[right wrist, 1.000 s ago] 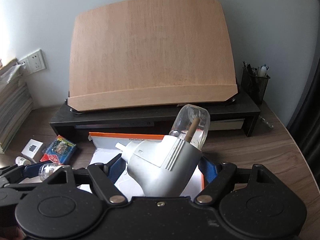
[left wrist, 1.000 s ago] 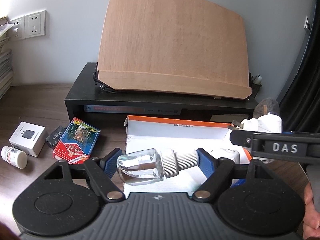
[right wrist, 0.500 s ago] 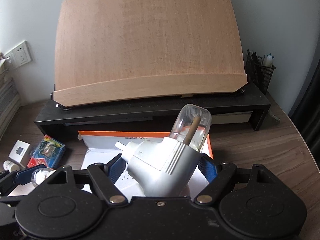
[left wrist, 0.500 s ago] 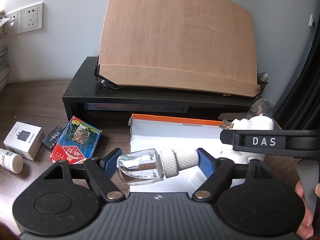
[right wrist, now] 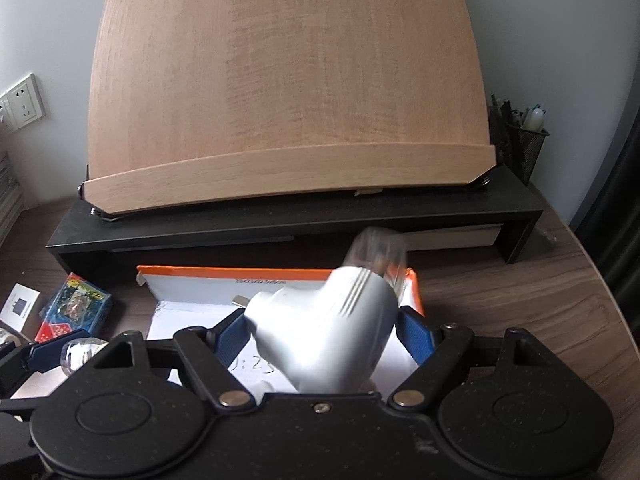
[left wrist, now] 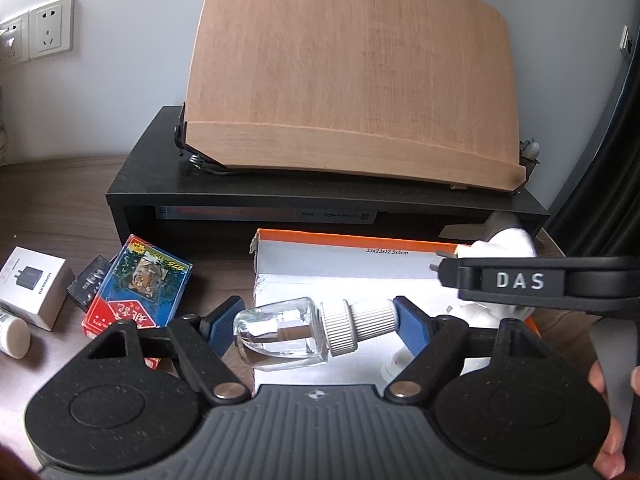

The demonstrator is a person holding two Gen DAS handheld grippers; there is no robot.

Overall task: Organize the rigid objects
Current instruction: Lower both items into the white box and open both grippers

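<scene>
The left claw point(left wrist: 316, 322) is clamped on a clear glass bottle point(left wrist: 280, 336) with a ribbed white cap, held sideways between its blue pads, cap toward the right pad, over the front edge of an open white box with an orange rim point(left wrist: 352, 240). The right claw point(right wrist: 324, 334) stands wide around a grey plug-in device point(right wrist: 324, 332) topped by a clear vial; the device is blurred, its left side lies against the left pad, a gap shows before the right pad, and I cannot tell whether it is gripped. It sits above the same box point(right wrist: 192, 286). On the desk point(left wrist: 60, 200) left of the box lie a pack of playing cards point(left wrist: 140, 280), a small black item, a white charger box point(left wrist: 32, 284) and a small white bottle point(left wrist: 12, 336). Behind stands a black riser point(left wrist: 320, 200) bearing a tilted wooden board point(left wrist: 352, 72).
</scene>
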